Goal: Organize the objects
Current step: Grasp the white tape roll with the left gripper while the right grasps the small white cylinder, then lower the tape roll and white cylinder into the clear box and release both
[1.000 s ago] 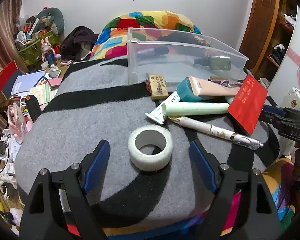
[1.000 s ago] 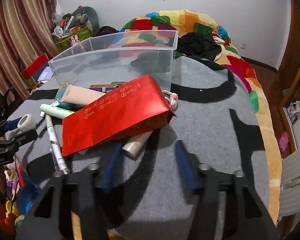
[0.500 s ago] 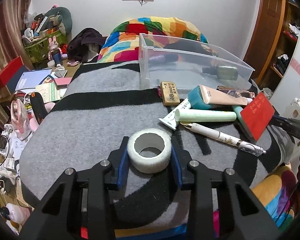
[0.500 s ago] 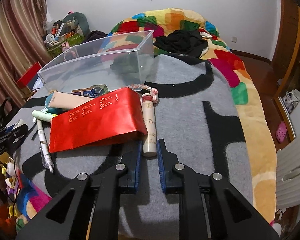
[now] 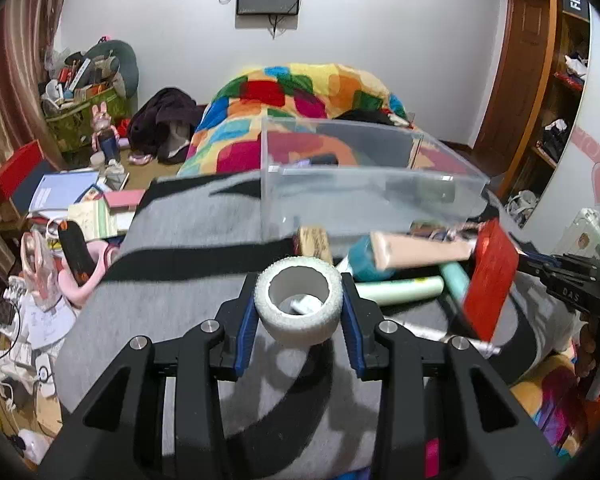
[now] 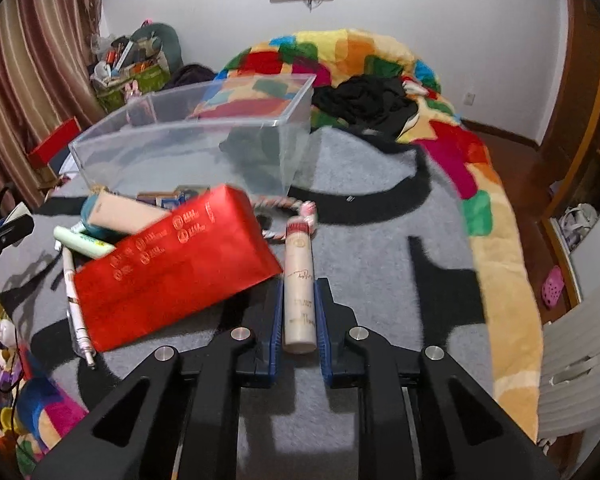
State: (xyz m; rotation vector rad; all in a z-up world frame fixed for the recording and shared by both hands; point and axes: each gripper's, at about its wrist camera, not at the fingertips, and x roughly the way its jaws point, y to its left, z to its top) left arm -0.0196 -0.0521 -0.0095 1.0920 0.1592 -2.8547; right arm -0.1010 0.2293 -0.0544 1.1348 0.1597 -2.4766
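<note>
White tape roll is sitting clamped in the left gripper; the right gripper is clamping a cream cylindrical bottle beside the red paper packet.

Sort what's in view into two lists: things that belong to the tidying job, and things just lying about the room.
Part of the job:
- tape roll, held in left gripper
- cream bottle, held in right gripper
- clear bin
- red packet
- pen
- green tube

Lying about:
- black clothes
- patchwork quilt
- pink clog
</note>
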